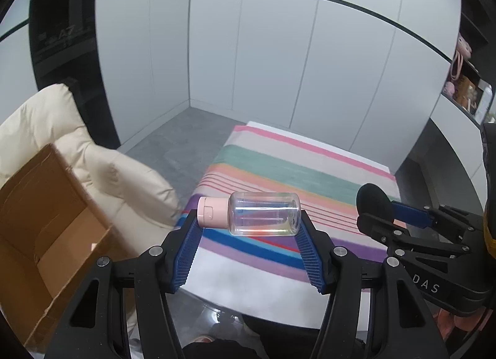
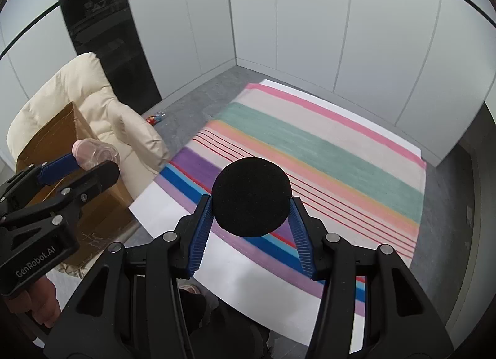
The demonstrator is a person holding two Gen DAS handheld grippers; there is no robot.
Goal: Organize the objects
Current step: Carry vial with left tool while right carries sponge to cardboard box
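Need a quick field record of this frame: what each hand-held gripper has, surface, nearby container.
left hand-held gripper: shut on clear bottle, held sideways, pink cap toward its left finger
right hand-held gripper: shut on black round sponge
surface below: striped cloth, both items held above it
container: open cardboard box to the left
beside box: cream cushion

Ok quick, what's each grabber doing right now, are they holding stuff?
Left gripper: shut on the clear bottle with the pink cap, held sideways.
Right gripper: shut on the black sponge ball.
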